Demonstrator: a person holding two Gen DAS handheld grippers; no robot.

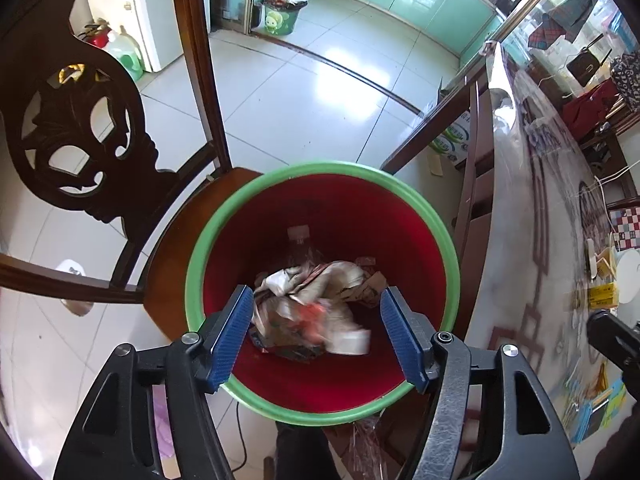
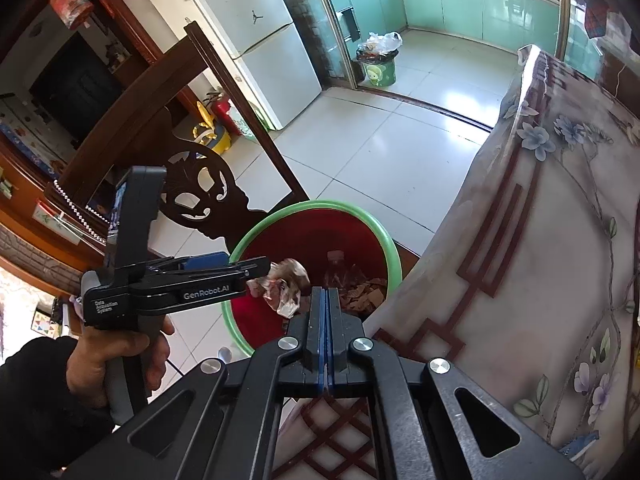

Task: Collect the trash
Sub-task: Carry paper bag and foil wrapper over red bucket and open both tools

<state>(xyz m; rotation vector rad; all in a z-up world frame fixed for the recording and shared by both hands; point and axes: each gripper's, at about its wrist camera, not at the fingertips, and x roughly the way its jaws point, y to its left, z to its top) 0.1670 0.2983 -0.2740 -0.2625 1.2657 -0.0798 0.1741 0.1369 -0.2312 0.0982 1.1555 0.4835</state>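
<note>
A red bin with a green rim [image 1: 320, 170] stands on the floor beside the table; it also shows in the right wrist view [image 2: 352, 210]. My left gripper [image 1: 316, 322] is open right above the bin's mouth. A crumpled wad of paper and wrapper [image 1: 304, 304] is blurred between its blue pads, falling free into the bin; in the right wrist view this wad [image 2: 286, 286] hangs just past the left gripper's tip. A plastic bottle [image 1: 298, 240] and scraps lie at the bin's bottom. My right gripper [image 2: 325, 312] is shut and empty, over the table's edge.
A carved dark wooden chair [image 1: 80, 132] stands left of the bin. A table with a flowered cloth [image 2: 540, 240] is at the right, with small items on it [image 1: 600, 292]. A second, full green bin [image 1: 282, 14] stands in the kitchen doorway. A white fridge [image 2: 260, 40] stands behind.
</note>
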